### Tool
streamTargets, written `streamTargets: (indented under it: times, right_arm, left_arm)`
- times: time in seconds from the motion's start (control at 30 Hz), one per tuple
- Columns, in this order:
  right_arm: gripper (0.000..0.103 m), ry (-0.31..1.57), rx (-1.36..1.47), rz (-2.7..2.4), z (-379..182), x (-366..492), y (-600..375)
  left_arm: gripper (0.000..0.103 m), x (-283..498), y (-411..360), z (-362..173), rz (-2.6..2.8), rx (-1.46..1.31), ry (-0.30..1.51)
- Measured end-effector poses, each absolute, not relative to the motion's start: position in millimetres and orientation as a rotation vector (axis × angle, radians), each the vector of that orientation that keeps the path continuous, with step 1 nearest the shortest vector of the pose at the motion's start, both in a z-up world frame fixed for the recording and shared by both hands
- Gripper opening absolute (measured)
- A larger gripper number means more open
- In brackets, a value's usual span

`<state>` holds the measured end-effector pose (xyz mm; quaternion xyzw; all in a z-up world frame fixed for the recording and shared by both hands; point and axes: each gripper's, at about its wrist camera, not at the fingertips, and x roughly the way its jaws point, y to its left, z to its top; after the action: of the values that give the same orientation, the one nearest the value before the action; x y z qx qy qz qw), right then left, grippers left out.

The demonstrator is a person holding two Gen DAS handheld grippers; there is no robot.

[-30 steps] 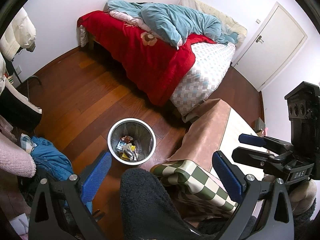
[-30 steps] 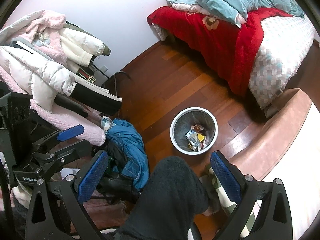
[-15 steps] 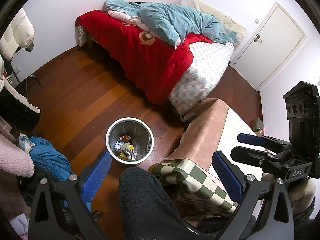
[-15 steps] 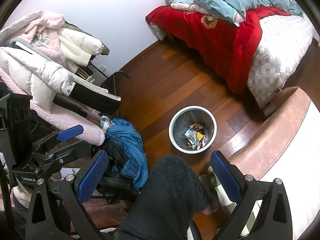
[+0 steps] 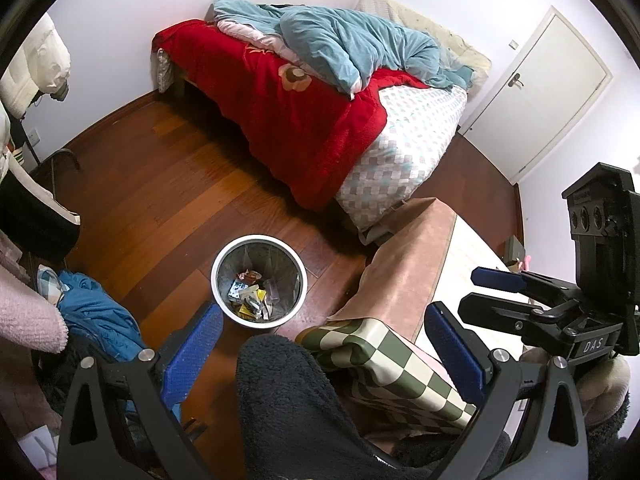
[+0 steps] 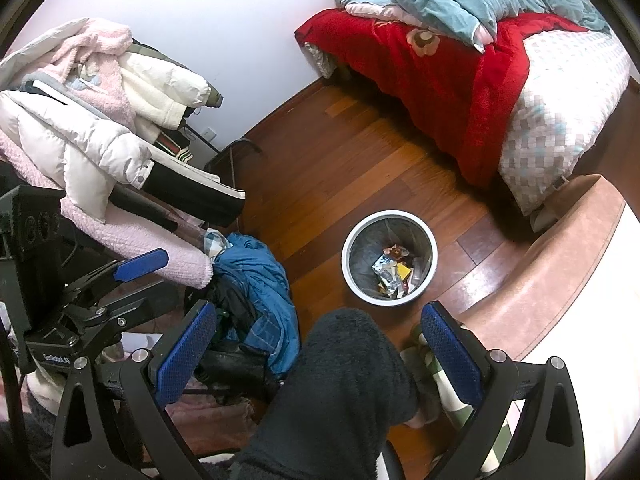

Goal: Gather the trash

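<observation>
Metal bin (image 5: 259,280) on the floor (image 5: 160,184) already holds wrappers (image 5: 252,294). Left gripper (image 5: 320,344) and right gripper (image 6: 316,344) are wide, empty. No loose trash shows.

Our left tongs (image 5: 322,344) and right tongs (image 6: 318,340) both gape wide, empty, side by side; our dark fleece knee (image 6: 352,384) at 6 o'clock.

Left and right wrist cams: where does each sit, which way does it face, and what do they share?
Left wrist: on the left gripper, angled down at the trash bin and bed; shows its open blue fingers, a dark fleece leg and the right gripper.
Right wrist: on the right gripper, angled down at the bin, clothes pile and the left gripper.
Shared: bin, bed, leg.
</observation>
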<state>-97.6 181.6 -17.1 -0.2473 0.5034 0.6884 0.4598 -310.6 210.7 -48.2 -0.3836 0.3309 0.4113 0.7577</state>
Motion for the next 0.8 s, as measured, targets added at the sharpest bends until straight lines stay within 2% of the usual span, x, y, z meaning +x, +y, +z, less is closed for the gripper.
streamTargets:
  times: [0.8]
  right_arm:
    - [0.103,1.232,-0.621,1.718,-15.4,-95.7,175.1]
  left_arm:
    - [0.103,-314.2,203.9,-42.7,0.914,-0.844,0.706]
